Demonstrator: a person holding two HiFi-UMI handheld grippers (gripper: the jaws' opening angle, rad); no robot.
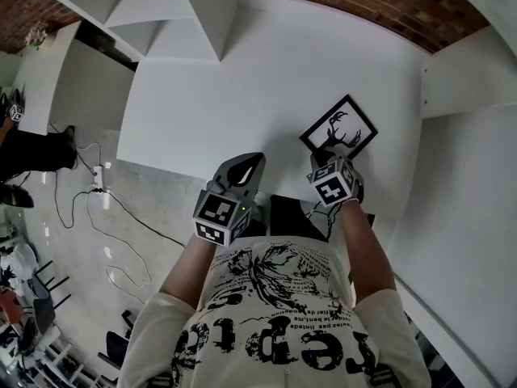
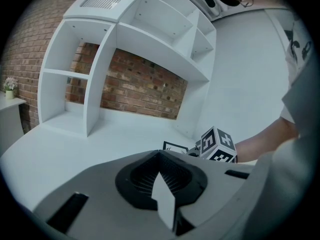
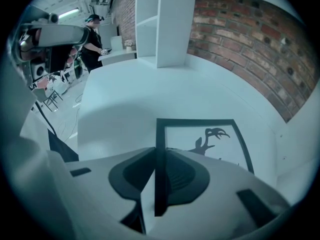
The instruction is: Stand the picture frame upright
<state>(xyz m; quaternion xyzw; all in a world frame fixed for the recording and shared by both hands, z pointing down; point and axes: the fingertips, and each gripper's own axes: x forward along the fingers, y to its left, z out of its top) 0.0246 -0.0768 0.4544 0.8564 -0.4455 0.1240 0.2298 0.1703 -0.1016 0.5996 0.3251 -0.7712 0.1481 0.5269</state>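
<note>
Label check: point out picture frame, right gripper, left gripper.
picture frame (image 1: pixel 339 132), head view, centre of print.
right gripper (image 3: pixel 158 153), right gripper view, between fingers gripping frame edge.
left gripper (image 2: pixel 160 155), left gripper view, where shut fingers meet.

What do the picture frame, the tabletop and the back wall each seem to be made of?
Picture frame: thin matt black border, painted wood or plastic, cannot tell which, round a white deer print. Tabletop: smooth, uniform white, likely laminate or painted board. Back wall: bare red brick, mortar joints showing.
</note>
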